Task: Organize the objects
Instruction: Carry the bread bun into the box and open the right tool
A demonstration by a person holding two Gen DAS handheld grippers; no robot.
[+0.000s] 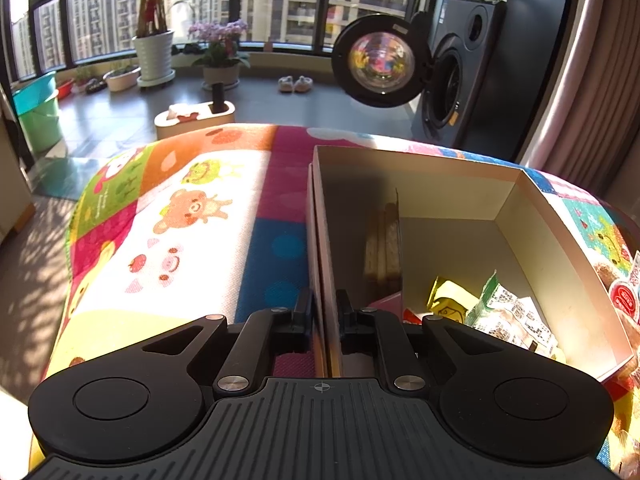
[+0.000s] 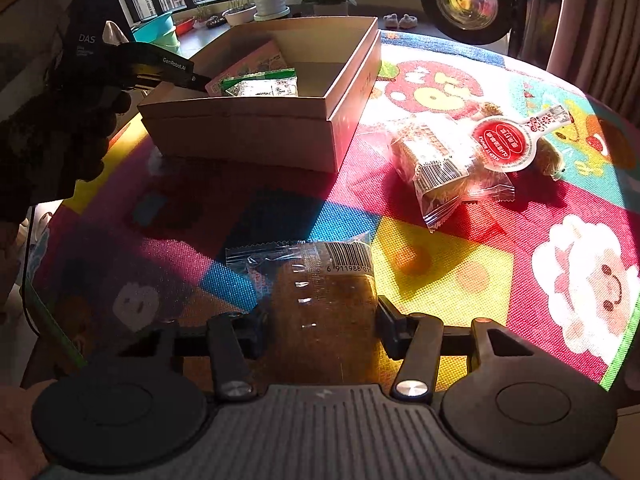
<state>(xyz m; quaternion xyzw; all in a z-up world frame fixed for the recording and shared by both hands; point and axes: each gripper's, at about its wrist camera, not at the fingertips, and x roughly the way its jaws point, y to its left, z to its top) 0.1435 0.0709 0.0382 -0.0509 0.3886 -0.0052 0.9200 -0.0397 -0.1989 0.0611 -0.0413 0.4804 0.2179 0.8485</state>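
Observation:
An open cardboard box (image 1: 440, 168) stands on the colourful cartoon table cover (image 1: 192, 216). My left gripper (image 1: 324, 312) is shut on the box's left wall, one finger outside and one inside. Inside the box lie a yellow packet (image 1: 448, 300), a green-and-white packet (image 1: 508, 316) and a flat pack leaning on the wall. In the right wrist view, my right gripper (image 2: 322, 320) is shut on a clear-wrapped brown snack pack (image 2: 324, 292) with a barcode, in front of the box (image 2: 260, 136). The left gripper (image 2: 192, 78) shows at the box's left rim.
Two more wrapped snacks lie on the cover right of the box: a clear pack (image 2: 440, 160) and one with a red round label (image 2: 504, 140). A gloved hand (image 2: 60, 140) holds the left gripper. A washing machine with its door open (image 1: 380, 64) stands beyond the table's far edge.

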